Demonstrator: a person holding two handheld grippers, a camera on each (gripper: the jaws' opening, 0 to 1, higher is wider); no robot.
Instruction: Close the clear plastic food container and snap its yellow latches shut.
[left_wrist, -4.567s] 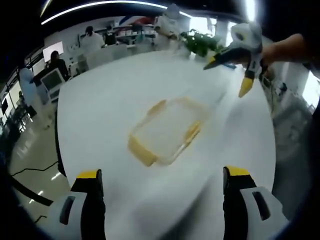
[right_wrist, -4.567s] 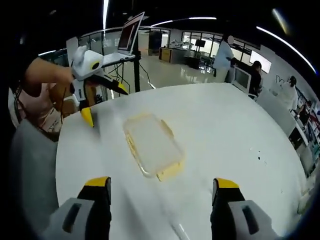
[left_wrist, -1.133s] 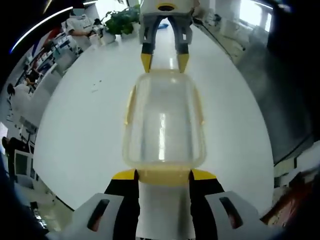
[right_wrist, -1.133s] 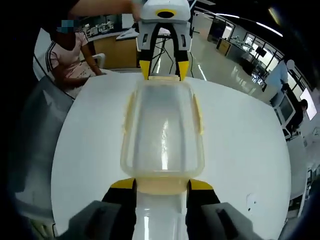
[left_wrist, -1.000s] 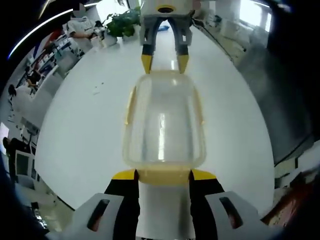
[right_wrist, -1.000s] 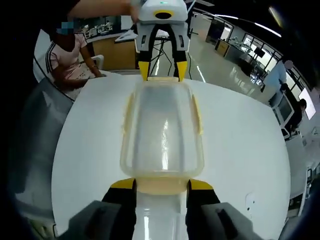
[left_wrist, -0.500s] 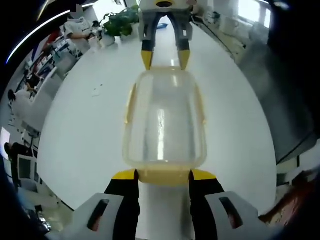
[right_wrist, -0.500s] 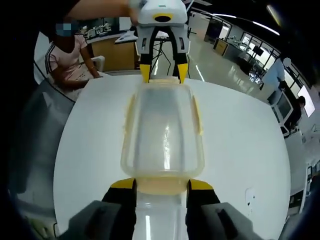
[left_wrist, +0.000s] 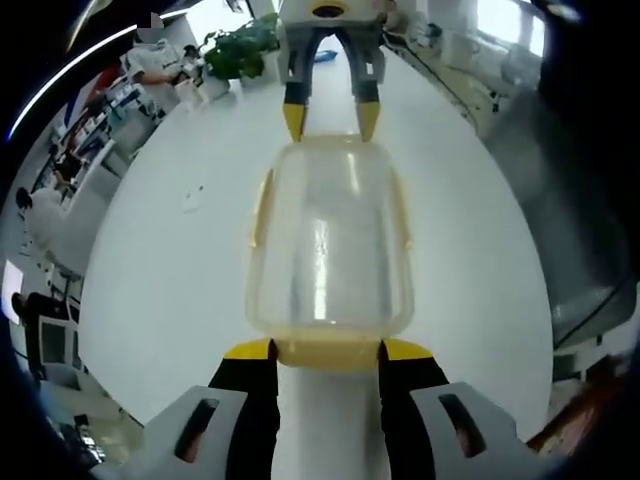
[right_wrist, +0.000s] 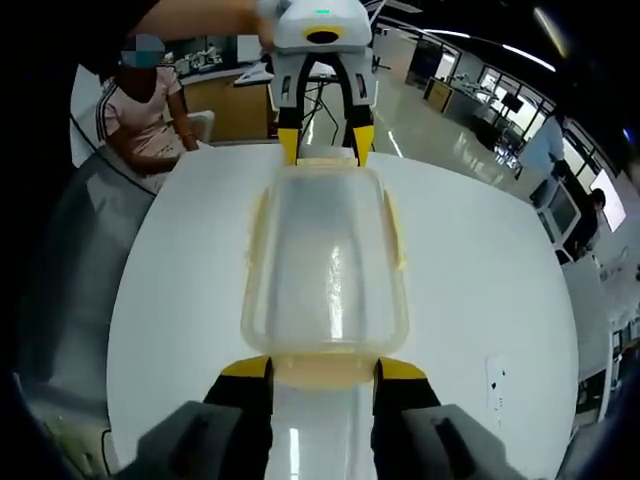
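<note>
Resting on the round white table (left_wrist: 160, 300), the clear rectangular plastic food container (left_wrist: 328, 240) sits lidded between both tools. The left gripper (left_wrist: 327, 349) and right gripper (right_wrist: 324, 369) each clench a yellow end latch (left_wrist: 328, 353). Side latches (right_wrist: 394, 230) look unsnapped, so those likely remain.

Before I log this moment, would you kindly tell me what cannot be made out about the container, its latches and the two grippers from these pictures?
- Left gripper view: whether the near end latch is snapped; the left gripper flanks it.
- Right gripper view: the same for its near end latch, between the right gripper's tips.
- Both views: whether the side latches are locked; seen edge-on, too thin.
- Whether either gripper presses the container; contact unclear.
- What the container holds; glare on the lid.
</note>
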